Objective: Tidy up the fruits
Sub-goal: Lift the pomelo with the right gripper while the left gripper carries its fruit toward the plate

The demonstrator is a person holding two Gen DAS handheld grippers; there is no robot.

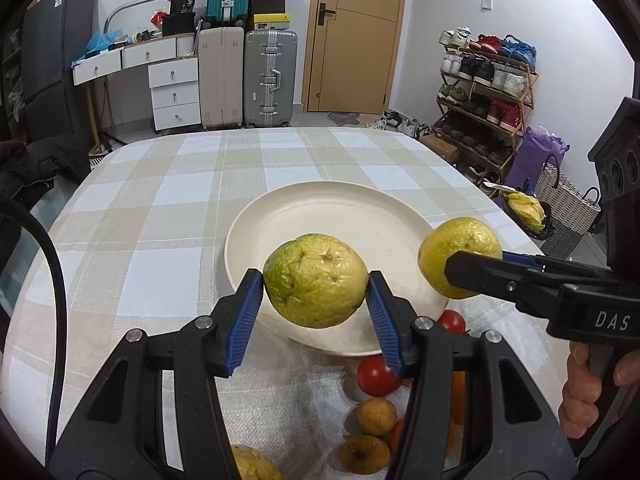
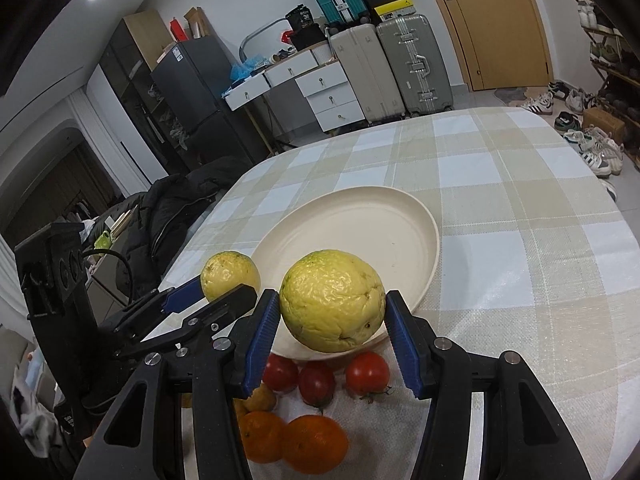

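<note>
My left gripper is shut on a yellow-green guava, held above the near rim of a cream plate. My right gripper is shut on a second guava, above the same plate's near edge. Each wrist view shows the other gripper beside it: the right gripper with its guava, and the left gripper with its guava. The plate has nothing on it.
Below the grippers lie tomatoes, oranges and small brownish fruits on a white cloth. Another guava sits at the near edge. The checked tablecloth stretches beyond the plate. A hand holds the right gripper's handle.
</note>
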